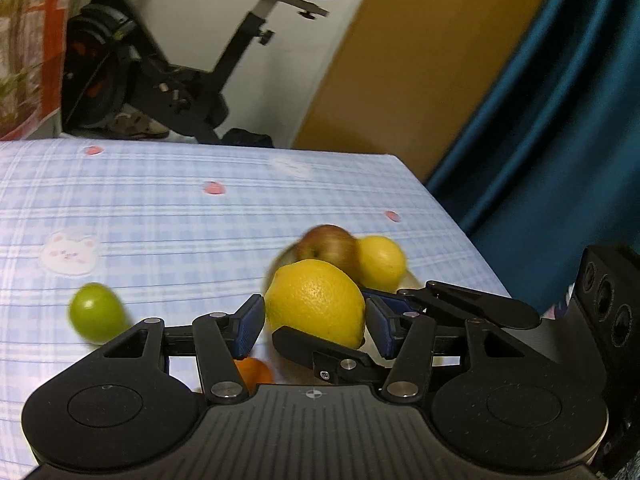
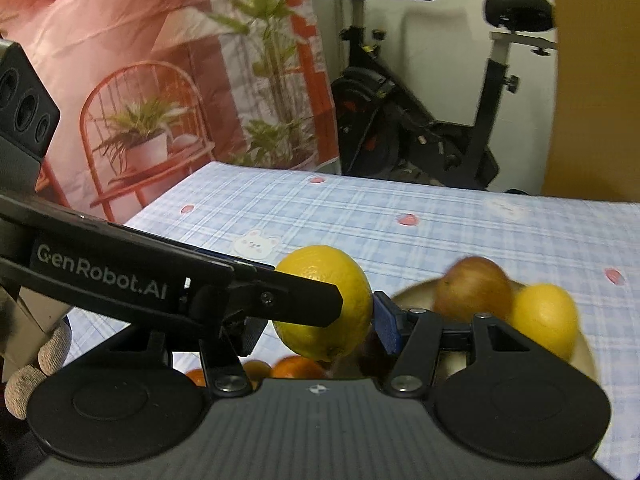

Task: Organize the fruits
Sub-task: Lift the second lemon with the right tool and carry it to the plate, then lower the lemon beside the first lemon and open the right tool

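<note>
Btwn both tongs: big lemon [image 1: 316, 300]

Left tool [image 1: 315, 322]: matte black linkage arms, blue pads, silver pivot screws, ribbed grey base with a small crosshair mark.
Right tool [image 2: 316, 320]: same black build.
Lettering: white "GenRobot.AI".
Hand [image 2: 38, 364]: speckled beige knit glove fingertips.

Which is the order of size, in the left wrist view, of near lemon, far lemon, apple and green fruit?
1. The near lemon: clearly largest, but nearest the camera.
2. The green fruit, apple, far lemon: look alike; blur and overlap leave them unranked.
</note>
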